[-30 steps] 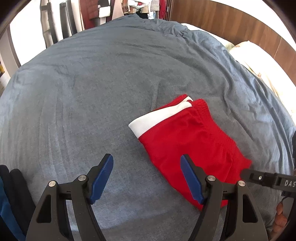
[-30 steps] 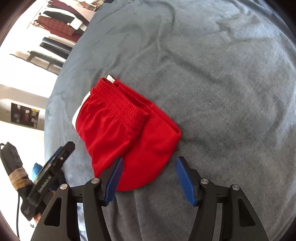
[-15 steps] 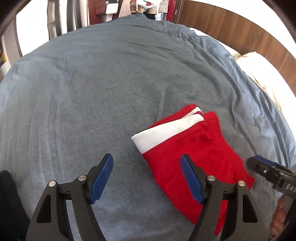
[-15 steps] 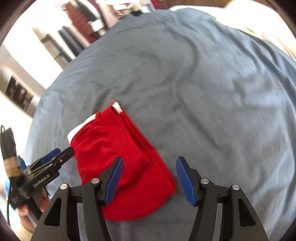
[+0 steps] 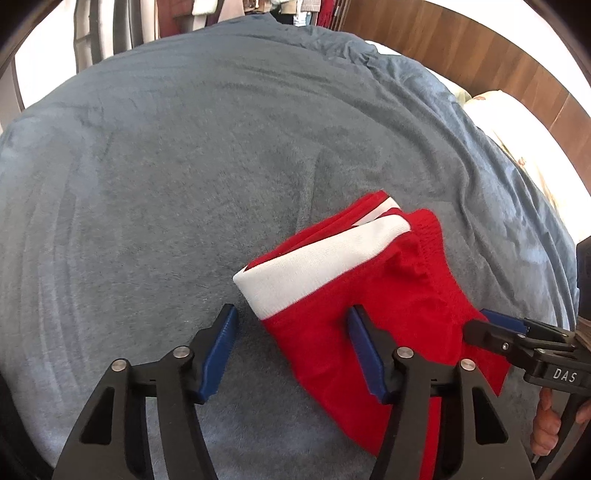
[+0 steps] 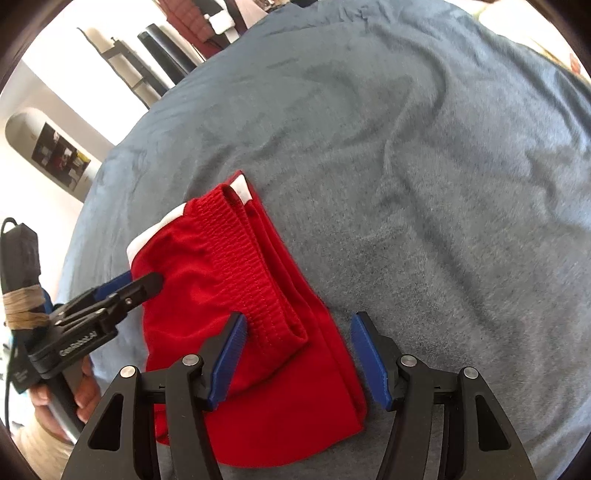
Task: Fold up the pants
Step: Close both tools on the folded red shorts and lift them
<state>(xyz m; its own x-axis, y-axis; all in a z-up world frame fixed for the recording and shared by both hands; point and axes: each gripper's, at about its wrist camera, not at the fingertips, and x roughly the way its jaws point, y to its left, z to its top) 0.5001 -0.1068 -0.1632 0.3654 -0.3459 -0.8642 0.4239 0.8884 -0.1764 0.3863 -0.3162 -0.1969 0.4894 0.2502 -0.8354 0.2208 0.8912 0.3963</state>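
Red shorts with a white side stripe lie folded in a compact stack on the grey-blue bed cover. My left gripper is open, its jaws straddling the stack's near left corner by the white stripe. My right gripper is open over the stack's near right corner, where the elastic waistband ends. The shorts also show in the right wrist view. Each gripper appears in the other's view, the right one and the left one, both at the stack's edges.
A wooden headboard and a cream pillow lie at the far right. Hanging clothes and a rack stand past the bed's far edge. The bed cover has soft wrinkles.
Both grippers have moved in closer to the folded shorts and now straddle its near corners. Both stay open. The shorts have not changed shape.
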